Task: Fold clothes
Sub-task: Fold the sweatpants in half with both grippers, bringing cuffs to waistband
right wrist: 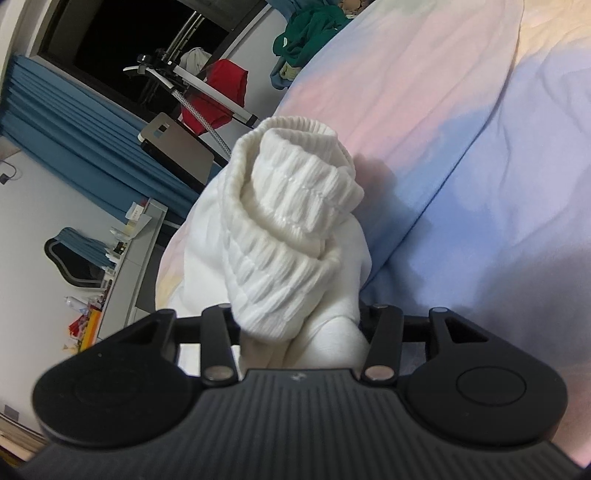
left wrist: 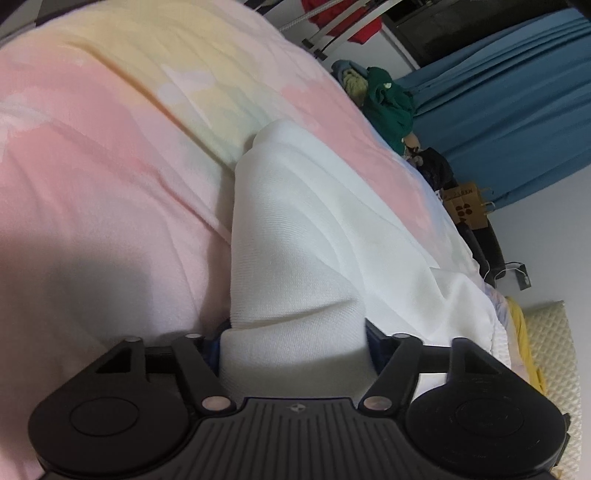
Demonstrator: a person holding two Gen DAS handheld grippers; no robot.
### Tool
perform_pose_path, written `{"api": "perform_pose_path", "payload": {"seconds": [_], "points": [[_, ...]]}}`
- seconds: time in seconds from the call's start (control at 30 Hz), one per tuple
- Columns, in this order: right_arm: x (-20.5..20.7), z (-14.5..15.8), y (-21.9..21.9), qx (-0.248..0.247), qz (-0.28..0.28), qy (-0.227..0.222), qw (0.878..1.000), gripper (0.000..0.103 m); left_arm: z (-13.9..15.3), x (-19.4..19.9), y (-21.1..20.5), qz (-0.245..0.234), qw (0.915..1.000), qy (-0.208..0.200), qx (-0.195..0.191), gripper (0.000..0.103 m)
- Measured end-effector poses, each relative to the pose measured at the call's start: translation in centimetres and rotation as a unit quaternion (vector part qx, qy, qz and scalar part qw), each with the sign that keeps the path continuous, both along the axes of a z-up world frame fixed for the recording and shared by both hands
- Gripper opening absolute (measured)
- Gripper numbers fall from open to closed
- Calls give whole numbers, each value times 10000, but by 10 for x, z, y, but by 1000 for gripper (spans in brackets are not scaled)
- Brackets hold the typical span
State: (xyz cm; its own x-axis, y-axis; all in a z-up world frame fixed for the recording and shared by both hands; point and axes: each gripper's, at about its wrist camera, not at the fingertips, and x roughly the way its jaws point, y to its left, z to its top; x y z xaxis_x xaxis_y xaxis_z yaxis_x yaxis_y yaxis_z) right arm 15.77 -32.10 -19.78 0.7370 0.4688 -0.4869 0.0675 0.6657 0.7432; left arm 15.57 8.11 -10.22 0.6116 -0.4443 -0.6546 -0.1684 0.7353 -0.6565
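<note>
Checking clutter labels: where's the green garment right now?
The crumpled dark green garment sits at the far edge of the pastel pink-and-yellow bedspread, in front of the blue curtain; it shows upper right in the left wrist view and top centre in the right.

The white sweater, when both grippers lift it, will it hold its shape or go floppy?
Probably floppy: the white sweater already creases and sags on the bedspread. Its ribbed cuff bunches thickly, so it likely grips well rather than slipping. It looks soft, not fragile.
</note>
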Motion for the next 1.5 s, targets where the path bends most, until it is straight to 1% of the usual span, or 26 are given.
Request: {"api": "perform_pose_path", "payload": {"seconds": [0.17,0.3,0.47,0.6,0.7,0.73,0.83,0.93,1.03,1.17,1.23,1.3,1.37,1.47,1.5], "points": [[-14,14,1,-73,-8,-372,9993,41,11,-11,1,140,9995,-249,-151,48],[-25,32,2,-51,-62,-741,9972,38,22,-20,5,195,9978,-475,-416,44],[-40,62,-12,-46,-304,-1082,9937,38,52,-22,-11,-49,9957,-724,-571,43],[-51,88,-27,-49,-545,-1320,9897,38,86,-3,-51,-330,9946,-814,-550,42],[-45,101,-65,17,-811,-1370,9872,38,111,12,-81,-541,9932,-882,-534,42],[-43,105,-79,42,-902,-1382,9863,38,120,24,-101,-634,9926,-904,-513,42],[-35,118,-120,116,-1176,-1416,9828,38,140,62,-159,-1039,9900,-909,-288,42],[-11,117,-170,131,-1389,-1324,9813,38,155,116,-230,-1371,9865,-878,-146,42],[15,114,-220,141,-1594,-1218,9796,38,163,164,-297,-1602,9832,-866,-142,42],[49,111,-287,153,-1866,-1074,9764,38,162,216,-383,-1891,9786,-807,-43,41],[66,109,-321,159,-2001,-1002,9745,38,157,235,-418,-1996,9765,-816,39,41],[83,108,-355,165,-2136,-930,9723,38,144,262,-445,-2094,9742,-835,92,42],[93,89,-373,139,-2187,-878,9717,38,122,283,-467,-2192,9725,-776,158,42],[101,51,-386,130,-2209,-569,9735,38,89,305,-493,-2317,9705,-460,481,42],[102,39,-388,88,-2172,-433,9751,38,78,302,-491,-2338,9700,-370,547,42]]}}
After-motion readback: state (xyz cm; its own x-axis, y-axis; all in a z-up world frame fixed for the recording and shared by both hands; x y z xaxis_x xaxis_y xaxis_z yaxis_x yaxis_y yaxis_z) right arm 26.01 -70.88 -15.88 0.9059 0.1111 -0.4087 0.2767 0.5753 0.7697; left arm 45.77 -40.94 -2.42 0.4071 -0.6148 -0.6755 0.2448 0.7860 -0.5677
